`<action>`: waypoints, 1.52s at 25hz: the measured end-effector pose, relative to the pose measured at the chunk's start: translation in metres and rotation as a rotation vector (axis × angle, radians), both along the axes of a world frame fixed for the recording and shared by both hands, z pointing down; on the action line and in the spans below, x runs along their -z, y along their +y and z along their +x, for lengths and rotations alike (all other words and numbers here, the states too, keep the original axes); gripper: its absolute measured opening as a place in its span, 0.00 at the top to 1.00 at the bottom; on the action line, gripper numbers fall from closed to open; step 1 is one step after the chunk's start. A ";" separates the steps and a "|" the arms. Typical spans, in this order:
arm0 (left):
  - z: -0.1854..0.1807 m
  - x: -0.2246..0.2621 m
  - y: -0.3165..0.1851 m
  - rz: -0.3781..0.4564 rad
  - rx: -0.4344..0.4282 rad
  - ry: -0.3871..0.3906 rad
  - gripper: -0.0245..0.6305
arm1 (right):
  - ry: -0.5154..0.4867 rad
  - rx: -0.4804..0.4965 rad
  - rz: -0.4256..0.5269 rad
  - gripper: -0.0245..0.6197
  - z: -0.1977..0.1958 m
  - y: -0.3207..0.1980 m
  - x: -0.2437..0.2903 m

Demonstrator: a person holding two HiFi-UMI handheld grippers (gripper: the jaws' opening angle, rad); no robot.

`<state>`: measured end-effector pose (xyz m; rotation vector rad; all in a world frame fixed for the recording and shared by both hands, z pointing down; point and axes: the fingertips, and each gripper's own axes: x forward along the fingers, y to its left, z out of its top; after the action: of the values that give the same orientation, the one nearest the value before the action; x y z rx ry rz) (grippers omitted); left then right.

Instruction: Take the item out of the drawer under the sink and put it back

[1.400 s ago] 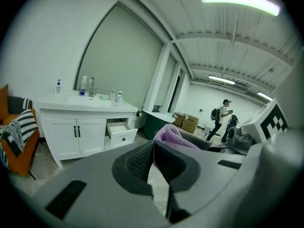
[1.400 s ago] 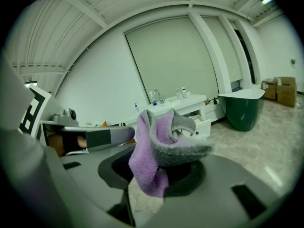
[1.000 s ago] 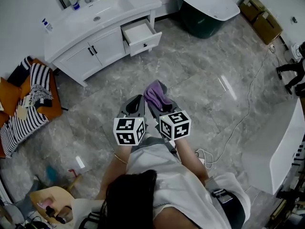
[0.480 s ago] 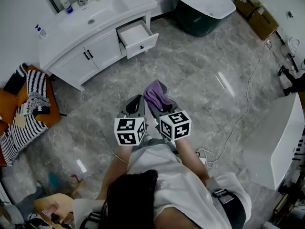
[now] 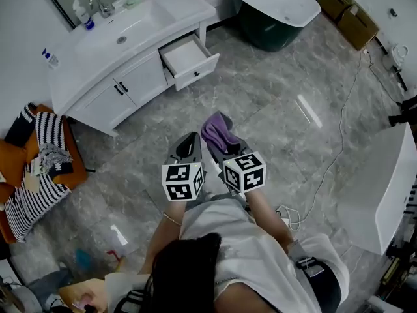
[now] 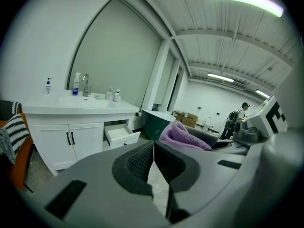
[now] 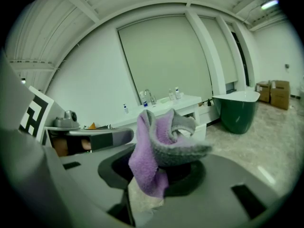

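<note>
A purple and grey cloth is pinched in my right gripper, bunched up and sticking out above the jaws. My left gripper is beside it, jaws closed together with nothing between them. Both grippers hang over the marble floor, well short of the white vanity. Its right-hand drawer stands pulled out, and its inside looks bare white.
A sink with a tap and bottles tops the vanity. A dark green bathtub stands at the far right, cardboard boxes beyond it. A striped cloth on an orange chair sits left. A white cable trails across the floor.
The view has shifted slightly: the vanity and drawer sit a little higher and further left in the head view. Both grippers keep the same pose, cloth still held.
</note>
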<state>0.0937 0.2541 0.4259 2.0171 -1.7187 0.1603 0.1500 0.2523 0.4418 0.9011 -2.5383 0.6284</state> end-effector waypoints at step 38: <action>-0.151 -0.014 -0.166 -0.040 -0.121 0.024 0.95 | 0.033 -0.162 -0.068 0.73 -0.145 -0.155 -0.011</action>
<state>-0.0574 0.0882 0.4399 2.0862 -1.5671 0.2083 0.0053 0.0971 0.4524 1.0917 -2.4160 0.7371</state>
